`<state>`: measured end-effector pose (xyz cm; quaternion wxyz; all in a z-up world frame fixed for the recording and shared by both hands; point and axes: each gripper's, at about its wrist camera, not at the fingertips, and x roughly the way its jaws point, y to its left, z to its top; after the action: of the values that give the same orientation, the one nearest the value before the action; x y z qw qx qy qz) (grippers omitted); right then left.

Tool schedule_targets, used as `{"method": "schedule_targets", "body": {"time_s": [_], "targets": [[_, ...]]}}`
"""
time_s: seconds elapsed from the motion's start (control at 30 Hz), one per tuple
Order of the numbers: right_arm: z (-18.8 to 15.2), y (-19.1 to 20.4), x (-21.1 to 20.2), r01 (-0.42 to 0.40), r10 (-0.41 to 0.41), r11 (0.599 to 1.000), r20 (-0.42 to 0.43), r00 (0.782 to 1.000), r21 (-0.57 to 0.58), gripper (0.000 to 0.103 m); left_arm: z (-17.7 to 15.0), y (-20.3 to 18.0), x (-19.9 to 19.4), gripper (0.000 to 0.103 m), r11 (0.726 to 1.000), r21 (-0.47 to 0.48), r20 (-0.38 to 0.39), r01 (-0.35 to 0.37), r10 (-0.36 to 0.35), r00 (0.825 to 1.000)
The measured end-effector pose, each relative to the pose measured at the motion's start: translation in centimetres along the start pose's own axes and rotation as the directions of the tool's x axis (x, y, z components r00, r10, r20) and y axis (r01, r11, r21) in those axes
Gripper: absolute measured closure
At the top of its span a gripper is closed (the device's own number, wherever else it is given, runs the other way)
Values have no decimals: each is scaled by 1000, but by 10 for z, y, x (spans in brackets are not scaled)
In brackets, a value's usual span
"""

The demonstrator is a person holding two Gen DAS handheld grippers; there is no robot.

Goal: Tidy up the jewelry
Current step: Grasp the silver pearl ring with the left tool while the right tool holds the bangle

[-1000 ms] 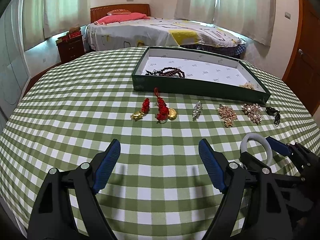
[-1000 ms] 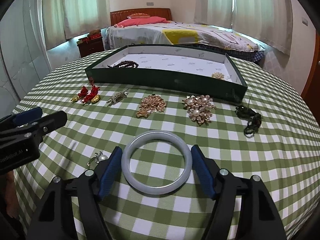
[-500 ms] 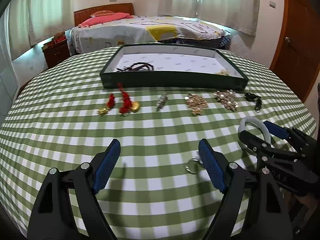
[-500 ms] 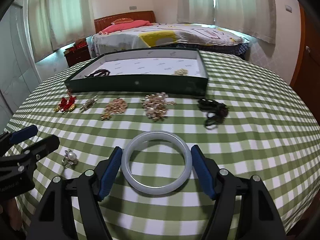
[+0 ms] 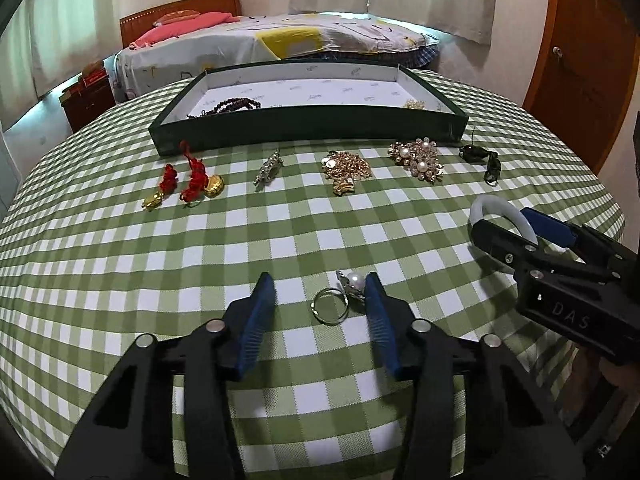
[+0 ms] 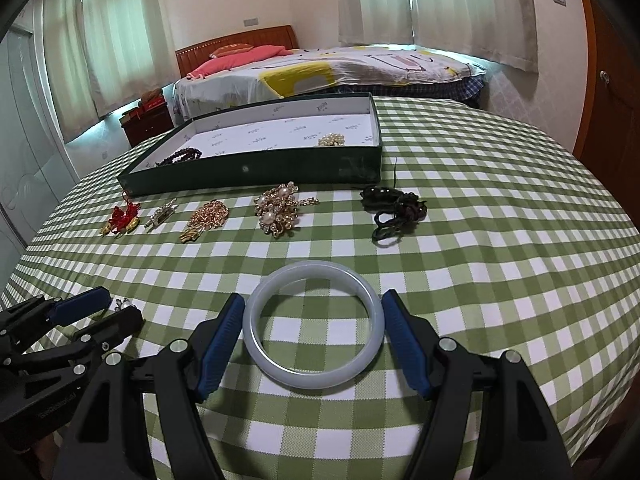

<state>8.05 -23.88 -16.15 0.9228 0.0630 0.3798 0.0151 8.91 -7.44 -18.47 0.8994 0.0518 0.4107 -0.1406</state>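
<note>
My right gripper (image 6: 313, 320) is shut on a pale white bangle (image 6: 276, 356) and holds it over the green checked tablecloth; both also show at the right of the left wrist view, the bangle (image 5: 486, 205) sticking out of the gripper (image 5: 508, 232). My left gripper (image 5: 320, 298) is open around a pearl ring (image 5: 334, 304) that lies on the cloth between its fingers. The green tray (image 5: 304, 124) stands at the far side with a dark bead string (image 5: 230, 106) and a small pearl piece (image 5: 414, 104) inside.
A row of pieces lies before the tray: red tassel charms (image 5: 188, 180), a silver brooch (image 5: 269, 170), a gold brooch (image 5: 346, 168), a pearl brooch (image 5: 418, 158), a dark cord (image 5: 482, 158). The round table's edge is close on the right. A bed stands behind.
My left gripper has moved right and forward, and the pearl ring now lies between its fingers, which have narrowed. My right gripper still holds the bangle and has swung right.
</note>
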Motion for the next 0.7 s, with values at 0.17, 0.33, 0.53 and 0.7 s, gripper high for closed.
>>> {"method": "schedule_targets", "body": {"time_s": [0.17,0.33,0.53,0.7], "targets": [[0,0,0,1,-1,1000,0,1000,-2,34,-1,-2,-1,76,1000,16,8,16,-17,1000],[0,0,0,3,-3,1000,3,1000,-6,34,-2,-1,-1,77,999,15,16,28,-29,999],[0,1,-1,1,-1,1000,5,1000,-8,34,0,4,-4,79,999,0,26,32,-32,999],[1,5,-1,1,-1,1000,9,1000,-19,34,3,8,-6,79,1000,-11,42,28,-27,999]]}}
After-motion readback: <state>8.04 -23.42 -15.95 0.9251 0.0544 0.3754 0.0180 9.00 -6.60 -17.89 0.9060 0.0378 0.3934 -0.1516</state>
